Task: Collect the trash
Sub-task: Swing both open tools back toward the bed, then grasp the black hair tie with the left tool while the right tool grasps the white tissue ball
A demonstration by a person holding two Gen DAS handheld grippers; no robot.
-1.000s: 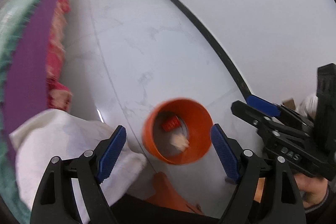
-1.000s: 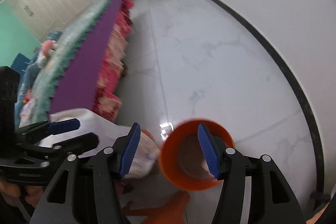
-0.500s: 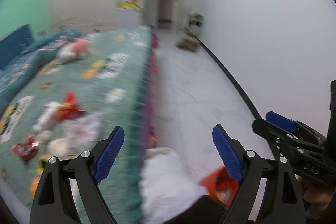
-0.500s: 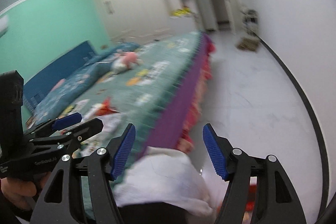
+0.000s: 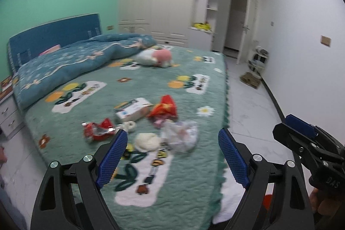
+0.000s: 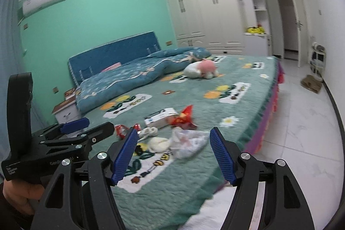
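Trash lies on the green bed cover [image 5: 189, 176]: a clear crumpled plastic bag [image 5: 181, 136] [image 6: 187, 141], a cream wad [image 5: 147, 140] [image 6: 158, 143], a red wrapper [image 5: 98, 128] [image 6: 120, 129], a red packet [image 5: 165, 109] [image 6: 185, 116], a small carton [image 5: 132, 109] [image 6: 160, 118] and a white cord [image 5: 129, 125] [image 6: 148, 132]. My left gripper [image 5: 172, 156] is open and empty, just short of the bag. My right gripper [image 6: 173, 154] is open and empty, also near the bag. Each gripper shows in the other's view, at right [image 5: 310, 143] and at left [image 6: 64, 139].
A pink and white plush toy [image 5: 156, 57] and a rumpled blue quilt [image 5: 71, 64] lie farther up the bed. A white tiled floor [image 5: 252, 109] runs along the bed's right side to a doorway [image 5: 235, 21]. A white cloth [image 5: 230, 202] hangs by the bed's near corner.
Both grippers swung up from the orange bin on the floor to face the bed and its trash. The bin has left view. Both jaws stayed open.
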